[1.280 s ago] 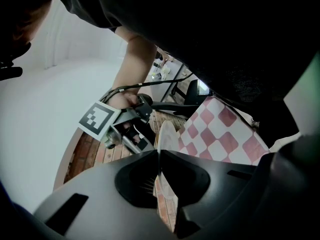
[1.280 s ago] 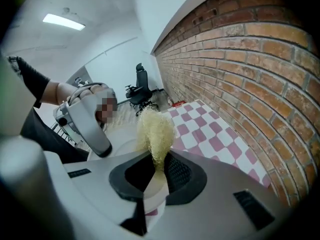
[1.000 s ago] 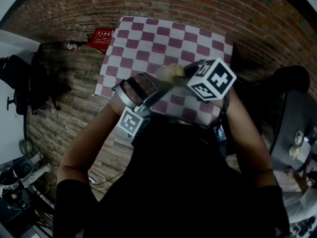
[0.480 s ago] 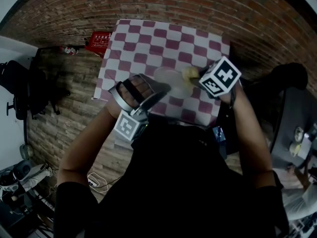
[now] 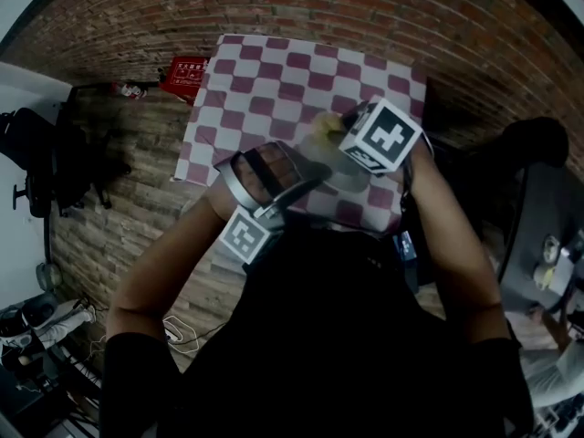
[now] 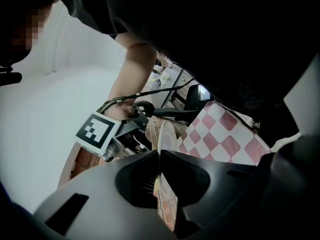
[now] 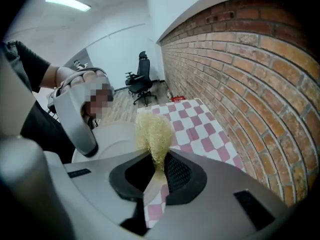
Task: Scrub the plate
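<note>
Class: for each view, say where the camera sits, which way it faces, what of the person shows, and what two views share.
Head view: on the head, facing steeply down at the checked table; both forearms, left tool, right tool.
Left gripper view: on the left tool, along its jaws shut on the plate; right forearm.
Right gripper view: on the right tool, along jaws gripping the scrubber; left hand.
Shared: both gripper views show the plate.

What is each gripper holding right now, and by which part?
Left gripper grips the white plate by its rim. Right gripper pinches the pale fibrous scrubber by its lower end, tuft sticking out beyond the jaws.
</note>
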Demonstrator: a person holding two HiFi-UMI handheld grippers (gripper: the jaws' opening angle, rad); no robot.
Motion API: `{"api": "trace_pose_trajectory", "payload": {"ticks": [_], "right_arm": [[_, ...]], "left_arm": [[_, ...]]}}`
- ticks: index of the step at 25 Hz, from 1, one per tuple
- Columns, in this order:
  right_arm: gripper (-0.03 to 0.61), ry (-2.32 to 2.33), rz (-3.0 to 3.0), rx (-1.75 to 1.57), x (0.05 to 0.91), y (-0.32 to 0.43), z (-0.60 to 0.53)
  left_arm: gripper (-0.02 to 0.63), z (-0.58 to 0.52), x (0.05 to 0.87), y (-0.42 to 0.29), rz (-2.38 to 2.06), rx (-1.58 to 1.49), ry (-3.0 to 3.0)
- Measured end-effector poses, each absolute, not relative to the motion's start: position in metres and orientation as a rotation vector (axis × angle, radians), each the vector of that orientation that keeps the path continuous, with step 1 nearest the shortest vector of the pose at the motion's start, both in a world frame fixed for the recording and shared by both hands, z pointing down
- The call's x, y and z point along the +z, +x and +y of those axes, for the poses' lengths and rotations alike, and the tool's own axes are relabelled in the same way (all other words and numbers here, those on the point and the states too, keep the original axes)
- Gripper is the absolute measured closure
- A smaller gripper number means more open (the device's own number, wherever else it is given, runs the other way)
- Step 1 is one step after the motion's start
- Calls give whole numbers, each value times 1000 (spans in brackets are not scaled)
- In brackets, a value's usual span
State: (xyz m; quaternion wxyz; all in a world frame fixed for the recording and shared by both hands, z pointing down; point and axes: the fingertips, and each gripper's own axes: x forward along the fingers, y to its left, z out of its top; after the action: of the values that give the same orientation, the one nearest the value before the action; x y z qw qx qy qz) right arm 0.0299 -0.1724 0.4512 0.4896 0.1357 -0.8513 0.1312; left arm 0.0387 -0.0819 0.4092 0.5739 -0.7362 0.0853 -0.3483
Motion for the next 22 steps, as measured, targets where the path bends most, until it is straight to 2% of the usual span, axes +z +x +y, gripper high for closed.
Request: {"api": "trace_pose_trajectory", "payload": {"ticks": [9, 22], "right_arm": [[532, 180, -2121, 342, 423, 11, -134], [532, 240, -2016, 444, 474, 47, -156]], "left_arm": [[591, -94, 419, 13, 227, -883, -1708], [591, -87, 421, 20, 197, -865, -1694]]}}
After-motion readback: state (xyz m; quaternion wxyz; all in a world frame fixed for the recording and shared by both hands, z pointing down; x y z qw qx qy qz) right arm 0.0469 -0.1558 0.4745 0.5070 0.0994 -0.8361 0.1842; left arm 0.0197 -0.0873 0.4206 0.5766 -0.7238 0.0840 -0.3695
